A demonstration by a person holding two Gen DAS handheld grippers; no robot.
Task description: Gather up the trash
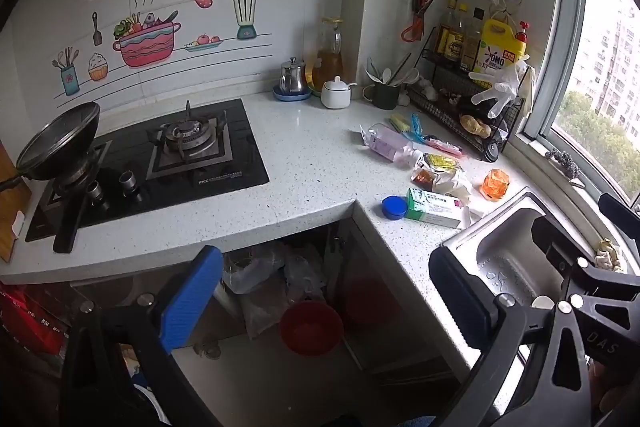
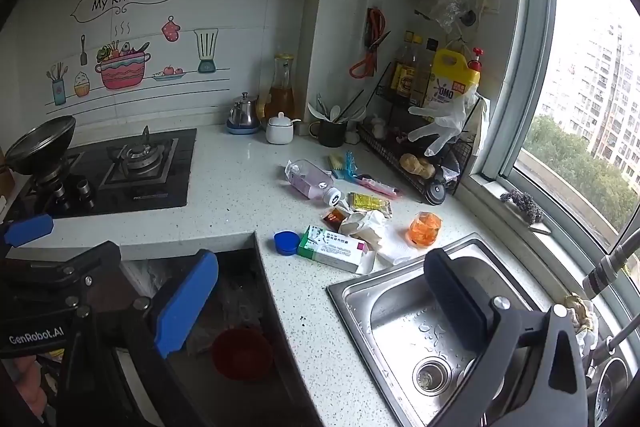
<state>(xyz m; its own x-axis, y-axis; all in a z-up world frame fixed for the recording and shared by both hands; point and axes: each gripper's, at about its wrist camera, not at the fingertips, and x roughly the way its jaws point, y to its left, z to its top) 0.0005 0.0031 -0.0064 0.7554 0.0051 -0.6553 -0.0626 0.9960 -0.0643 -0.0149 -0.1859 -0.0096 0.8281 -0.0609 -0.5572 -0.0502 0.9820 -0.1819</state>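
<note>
Trash lies on the speckled counter [image 1: 312, 163] beside the sink: a clear plastic bottle [image 1: 390, 143] on its side, a green-and-white box [image 1: 434, 207], a blue cap [image 1: 394, 207], crumpled paper [image 1: 450, 183], sauce packets [image 1: 438, 163] and an orange jelly cup [image 1: 496, 183]. The right wrist view shows the bottle [image 2: 310, 181], box [image 2: 334, 249], cap [image 2: 287, 242], paper [image 2: 366, 227] and cup [image 2: 425, 229]. My left gripper [image 1: 324, 291] is open and empty, below the counter edge. My right gripper [image 2: 320, 303] is open and empty, near the sink [image 2: 404, 327].
A gas hob [image 1: 160, 163] with a pan [image 1: 60, 143] is at the left. A wire rack [image 1: 464, 103] with bottles and a glove stands by the window. A red basin [image 1: 311, 327] and plastic bags sit in the open cabinet below.
</note>
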